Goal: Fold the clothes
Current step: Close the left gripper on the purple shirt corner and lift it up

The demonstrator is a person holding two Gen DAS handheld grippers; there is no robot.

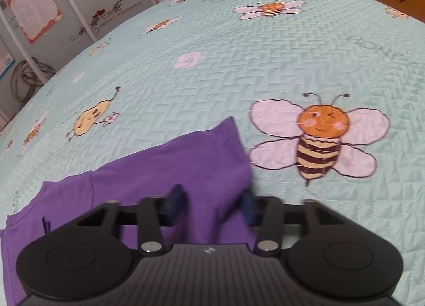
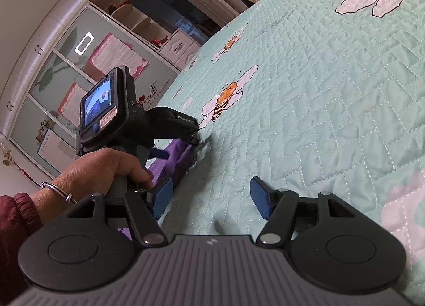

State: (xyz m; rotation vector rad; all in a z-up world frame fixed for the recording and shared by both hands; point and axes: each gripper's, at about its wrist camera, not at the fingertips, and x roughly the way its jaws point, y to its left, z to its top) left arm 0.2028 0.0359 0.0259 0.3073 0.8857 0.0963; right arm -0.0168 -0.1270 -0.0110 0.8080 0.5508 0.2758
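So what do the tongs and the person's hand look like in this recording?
Both tongs, left and right, have black linkage arms with silver pivot bolts, blue ribbed pads, round black discs on either side and a grey ribbed body. The left one, seen from the right wrist, carries a small lit screen on a black mount. The left hand wears a silver bangle and a dark red padded sleeve.

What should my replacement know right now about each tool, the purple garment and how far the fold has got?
Left tool: blue pads either side of a raised fold of the purple garment; blur hides whether they press it.
Right tool: open, empty, hovering over the bee quilt.
Left hand grips its handle; its tool tip sits at the garment's edge.
Done: garment lies on the quilt, partly gathered.
Left: confirm the left grip, take hold with the right, carry the fold over, smooth it.
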